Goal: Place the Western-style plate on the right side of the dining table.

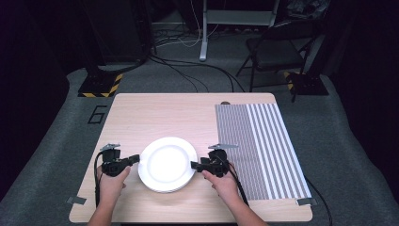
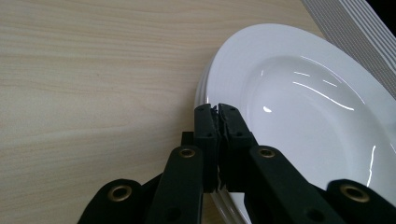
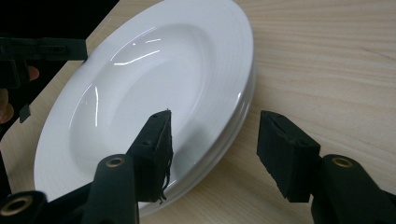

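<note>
White plates (image 1: 167, 164) sit stacked on my worktop (image 1: 155, 113) — the top one empty. My left claw (image 2: 217, 110) is pinched shut at their rim; my right claw (image 3: 212, 149) gapes, straddling the opposite edge.

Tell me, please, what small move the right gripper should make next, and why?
Probably close the right gripper on the top plate's rim: its jaws stand open astride that edge, one above the rim and one beside it, while the left gripper looks shut at the stack's opposite edge.
</note>
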`<state>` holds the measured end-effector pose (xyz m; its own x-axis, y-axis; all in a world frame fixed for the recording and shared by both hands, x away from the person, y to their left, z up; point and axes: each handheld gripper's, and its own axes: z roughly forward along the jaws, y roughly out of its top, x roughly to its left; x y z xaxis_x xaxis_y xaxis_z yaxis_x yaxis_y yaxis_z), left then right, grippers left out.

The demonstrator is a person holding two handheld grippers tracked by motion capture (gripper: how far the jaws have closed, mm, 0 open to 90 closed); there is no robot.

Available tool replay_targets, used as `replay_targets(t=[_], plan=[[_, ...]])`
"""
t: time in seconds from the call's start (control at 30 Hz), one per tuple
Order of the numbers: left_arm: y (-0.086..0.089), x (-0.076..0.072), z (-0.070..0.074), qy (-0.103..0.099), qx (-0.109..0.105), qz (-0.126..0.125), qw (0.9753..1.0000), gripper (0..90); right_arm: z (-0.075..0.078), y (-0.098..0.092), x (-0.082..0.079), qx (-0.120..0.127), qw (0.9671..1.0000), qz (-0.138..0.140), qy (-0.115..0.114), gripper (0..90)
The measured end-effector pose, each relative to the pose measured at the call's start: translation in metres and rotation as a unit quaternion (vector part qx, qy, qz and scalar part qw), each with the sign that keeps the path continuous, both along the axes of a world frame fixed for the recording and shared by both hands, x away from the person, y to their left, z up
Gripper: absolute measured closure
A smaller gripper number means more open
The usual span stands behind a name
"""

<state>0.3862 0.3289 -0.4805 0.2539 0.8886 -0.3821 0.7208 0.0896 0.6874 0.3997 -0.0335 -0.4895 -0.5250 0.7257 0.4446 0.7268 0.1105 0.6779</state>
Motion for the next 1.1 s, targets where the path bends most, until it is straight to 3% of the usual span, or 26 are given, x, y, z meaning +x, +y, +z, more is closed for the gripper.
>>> replay_targets(t=[0.2, 0.4, 0.53, 0.73, 1.1], plan=[[0.000, -0.002, 0.000, 0.004, -0.003, -0.001, 1.0000, 86.7, 0.001, 0.009, -0.003, 0.001, 0.9999, 0.014, -0.002, 45.2], [0.002, -0.003, -0.001, 0.007, -0.013, 0.002, 0.9999, 86.5, 0.001, 0.014, -0.004, -0.007, 0.9999, 0.009, -0.002, 43.6], [0.001, -0.003, -0.001, 0.008, -0.015, 0.005, 0.9998, 86.4, 0.002, 0.013, -0.004, 0.005, 0.9999, 0.003, 0.010, 43.5], [0.002, -0.002, -0.004, 0.014, -0.020, 0.004, 0.9997, 86.1, 0.006, 0.008, -0.002, 0.048, 0.9984, -0.002, 0.029, 45.7], [0.001, -0.003, -0.004, 0.012, -0.020, 0.004, 0.9997, 86.1, 0.006, 0.004, 0.001, 0.061, 0.9974, -0.002, 0.040, 49.8]])
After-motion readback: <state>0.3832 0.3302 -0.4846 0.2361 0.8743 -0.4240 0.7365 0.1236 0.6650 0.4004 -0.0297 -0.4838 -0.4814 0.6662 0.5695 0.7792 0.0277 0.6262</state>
